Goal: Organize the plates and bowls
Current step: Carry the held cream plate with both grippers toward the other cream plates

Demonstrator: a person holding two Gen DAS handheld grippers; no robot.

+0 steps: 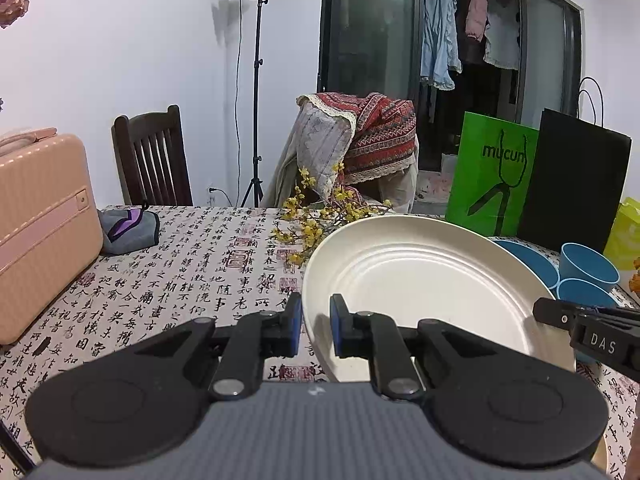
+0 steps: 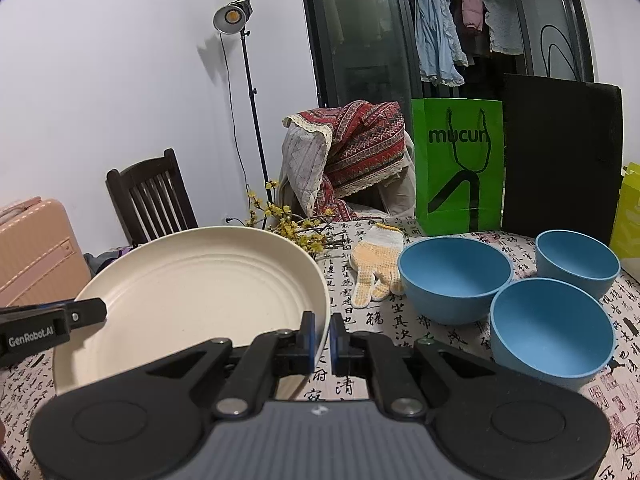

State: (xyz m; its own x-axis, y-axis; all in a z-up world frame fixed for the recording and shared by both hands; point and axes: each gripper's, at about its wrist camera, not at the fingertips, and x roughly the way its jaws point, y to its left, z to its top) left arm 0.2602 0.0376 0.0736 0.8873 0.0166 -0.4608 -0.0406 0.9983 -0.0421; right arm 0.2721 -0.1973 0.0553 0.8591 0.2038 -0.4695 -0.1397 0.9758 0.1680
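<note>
A large cream plate (image 1: 424,280) (image 2: 192,280) is held between both grippers, a little above the patterned tablecloth. My left gripper (image 1: 316,322) is shut on its left rim, one pad outside and one inside. My right gripper (image 2: 322,338) is shut on its right rim. Each gripper shows in the other view: the right gripper (image 1: 560,314) at the plate's right edge, the left gripper (image 2: 80,312) at its left edge. Three blue bowls (image 2: 456,272) (image 2: 576,258) (image 2: 552,332) stand upright in a cluster to the right of the plate; the plate partly hides them in the left wrist view (image 1: 588,266).
A yellow-white work glove (image 2: 376,266) lies between plate and bowls. Yellow flower sprigs (image 1: 316,216) lie behind the plate. A pink case (image 1: 40,232) and grey pouch (image 1: 128,228) sit at the left. Green bag (image 2: 460,164) and black bag (image 2: 560,156) stand at the back right.
</note>
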